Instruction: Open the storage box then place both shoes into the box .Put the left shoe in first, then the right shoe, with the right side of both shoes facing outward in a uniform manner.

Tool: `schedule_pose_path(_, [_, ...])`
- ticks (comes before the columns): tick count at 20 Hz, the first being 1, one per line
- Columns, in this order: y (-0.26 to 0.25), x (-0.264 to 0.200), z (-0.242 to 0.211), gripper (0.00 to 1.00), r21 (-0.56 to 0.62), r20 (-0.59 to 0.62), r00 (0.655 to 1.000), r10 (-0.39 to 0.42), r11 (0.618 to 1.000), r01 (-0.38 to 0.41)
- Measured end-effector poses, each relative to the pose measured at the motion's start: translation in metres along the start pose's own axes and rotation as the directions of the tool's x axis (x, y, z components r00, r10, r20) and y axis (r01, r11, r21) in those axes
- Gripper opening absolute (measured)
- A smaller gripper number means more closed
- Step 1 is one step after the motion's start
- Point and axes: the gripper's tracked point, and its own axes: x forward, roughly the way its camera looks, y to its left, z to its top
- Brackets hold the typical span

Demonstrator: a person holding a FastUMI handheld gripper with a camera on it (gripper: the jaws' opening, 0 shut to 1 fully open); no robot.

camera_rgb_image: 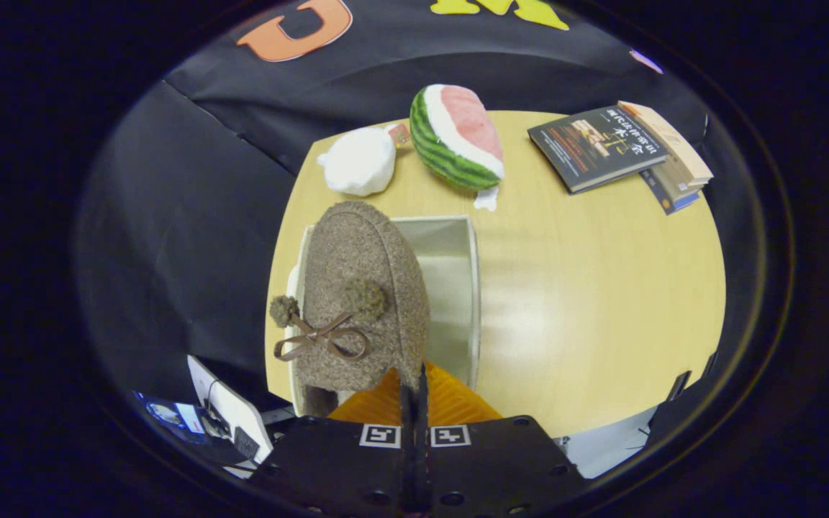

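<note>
A brown fuzzy shoe [360, 288] with a ribbon bow and two pom-poms hangs just ahead of my fingers, its toe pointing away from me. My gripper [414, 381] is shut on the shoe's rear rim, and the two fingers stand nearly together with the thin edge pinched between them. Under the shoe sits the open storage box [473, 288], pale inside, on the yellow wooden table [587, 288]. The shoe covers the left half of the box's opening, while the right half shows bare. I cannot tell whether the shoe touches the box.
Beyond the box lie a white plush item [358, 161] and a watermelon-slice plush [458, 137]. A stack of books [619, 151] rests at the far right of the table. A white device [231, 410] stands off the table's near left edge.
</note>
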Motion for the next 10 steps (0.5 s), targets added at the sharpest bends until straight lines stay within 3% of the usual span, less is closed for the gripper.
schedule_pose_path(10, [-0.024,0.059,-0.009,0.01,0.016,0.006,0.978,-0.210,0.978,0.210])
